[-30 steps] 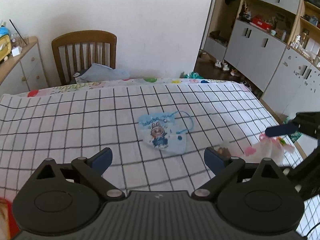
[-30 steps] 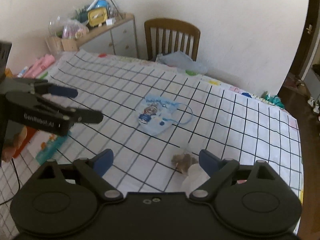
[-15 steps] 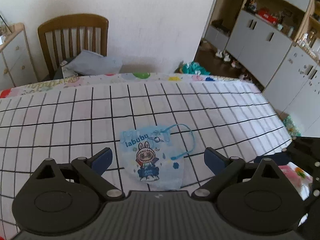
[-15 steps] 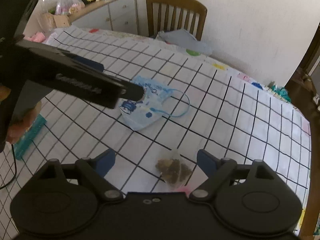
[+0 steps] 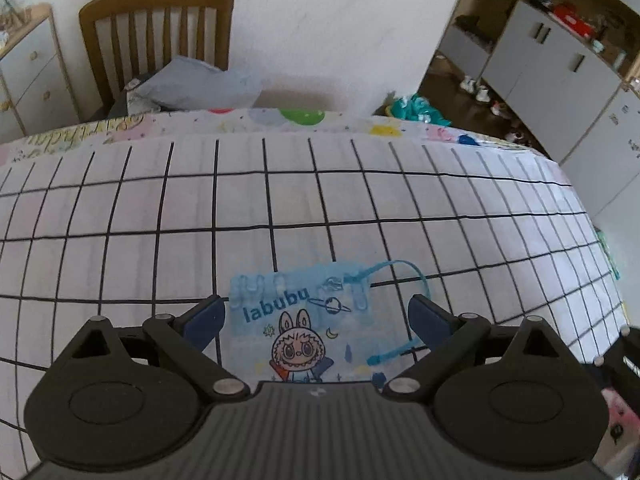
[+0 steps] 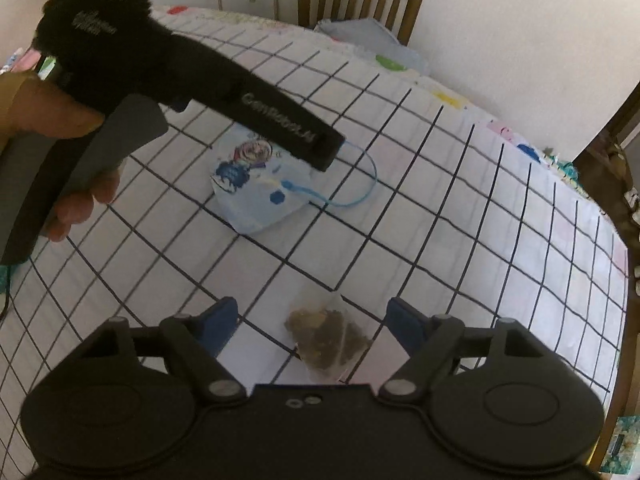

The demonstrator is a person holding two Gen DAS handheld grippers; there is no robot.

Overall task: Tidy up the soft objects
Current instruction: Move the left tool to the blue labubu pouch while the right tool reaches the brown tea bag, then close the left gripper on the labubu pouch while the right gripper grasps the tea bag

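Here the left tool (image 5: 316,316) hangs with its jaws spread wide above a blue children's face mask (image 5: 304,332) printed "labubu", which lies flat on the grid-patterned cloth (image 5: 360,208) covering the bench, nothing gripped. A hand (image 6: 68,152) holds that tool's handle at the left of the right wrist view. Further right, the right tool (image 6: 310,322) is also open, its jaws having just been closing, with a clear pyramid tea bag (image 6: 330,336) lying between the blue fingers (image 6: 218,322), apparently untouched.
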